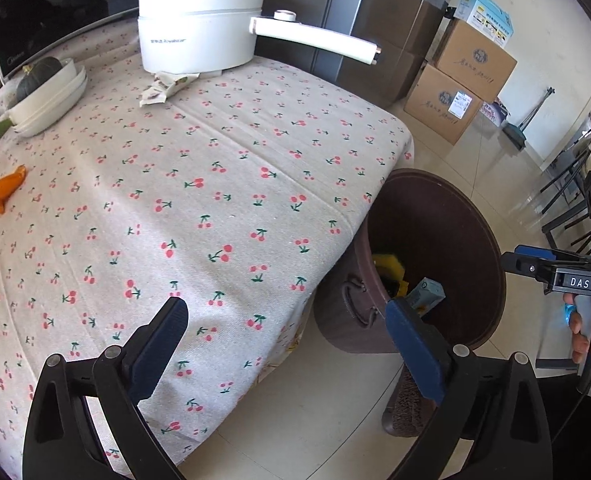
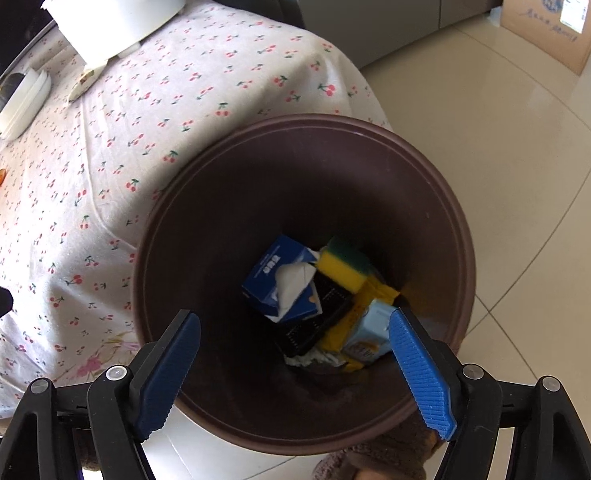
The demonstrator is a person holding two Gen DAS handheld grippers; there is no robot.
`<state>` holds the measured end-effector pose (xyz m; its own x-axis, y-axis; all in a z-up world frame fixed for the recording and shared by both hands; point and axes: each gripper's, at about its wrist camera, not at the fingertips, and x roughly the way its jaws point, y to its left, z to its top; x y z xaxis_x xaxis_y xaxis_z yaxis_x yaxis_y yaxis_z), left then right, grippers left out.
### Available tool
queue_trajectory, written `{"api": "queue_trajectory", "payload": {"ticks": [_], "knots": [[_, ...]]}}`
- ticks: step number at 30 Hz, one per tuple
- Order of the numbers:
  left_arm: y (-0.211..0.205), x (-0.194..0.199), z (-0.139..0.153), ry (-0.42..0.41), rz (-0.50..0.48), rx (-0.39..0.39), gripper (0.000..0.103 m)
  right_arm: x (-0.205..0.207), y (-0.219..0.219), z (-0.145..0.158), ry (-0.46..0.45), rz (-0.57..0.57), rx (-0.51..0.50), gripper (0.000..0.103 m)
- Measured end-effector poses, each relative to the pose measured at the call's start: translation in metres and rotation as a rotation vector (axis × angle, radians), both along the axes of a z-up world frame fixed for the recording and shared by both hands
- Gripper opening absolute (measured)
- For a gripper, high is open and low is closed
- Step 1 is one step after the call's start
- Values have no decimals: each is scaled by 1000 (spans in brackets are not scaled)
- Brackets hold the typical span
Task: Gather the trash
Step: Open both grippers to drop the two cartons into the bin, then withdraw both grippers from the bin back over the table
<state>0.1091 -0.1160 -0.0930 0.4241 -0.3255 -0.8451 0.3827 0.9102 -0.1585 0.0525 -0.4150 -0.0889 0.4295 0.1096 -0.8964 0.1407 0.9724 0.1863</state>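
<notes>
Glossy cream floor tiles (image 2: 515, 128) fill the right of both views; a table under a beige cherry-print cloth (image 1: 215, 184) takes the left. Round dark-brown plastic bin (image 2: 435, 184) stands on the floor, tucked against the table's corner. Bin already holds a blue tissue packet (image 2: 279, 280), a yellow-and-green sponge (image 2: 341, 266), a pale blue carton (image 2: 369, 334) and dark wrappers at centre-bottom of the right wrist view. Right gripper (image 2: 295, 368) hangs over the bin mouth, jaws spread, nothing between them; reads as a drop just made. Left gripper (image 1: 287, 344) is spread wide too, empty, over the table's near edge. Trash still on the cloth: a crumpled printed paper scrap (image 1: 167, 88) touching the base of the white electric pot (image 1: 199, 28), upper centre of the left view; orange peel (image 1: 5, 190) at far left edge. Likely next step: fetch the paper scrap. Advice: approach low from the open cloth side, pinch the loose end well clear of the pot's base, avoid snagging the cloth, keep the long pot handle (image 1: 315, 38) unbumped.
</notes>
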Motion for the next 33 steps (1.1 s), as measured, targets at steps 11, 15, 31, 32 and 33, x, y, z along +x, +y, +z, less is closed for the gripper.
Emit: {"api": "queue_trajectory", "payload": {"ticks": [11, 15, 31, 32, 33], "knots": [[40, -2, 6, -9, 75, -6, 102, 12, 36, 11, -38, 61, -53, 102], [55, -2, 10, -17, 105, -10, 103, 17, 55, 18, -65, 103, -93, 102], [137, -2, 24, -14, 274, -77, 103, 42, 146, 38, -150, 243, -180, 103], [143, -2, 24, -9, 286, -84, 103, 44, 151, 39, -151, 249, -184, 103], [149, -2, 23, -4, 298, -90, 103, 44, 156, 40, -152, 254, -186, 103]]}}
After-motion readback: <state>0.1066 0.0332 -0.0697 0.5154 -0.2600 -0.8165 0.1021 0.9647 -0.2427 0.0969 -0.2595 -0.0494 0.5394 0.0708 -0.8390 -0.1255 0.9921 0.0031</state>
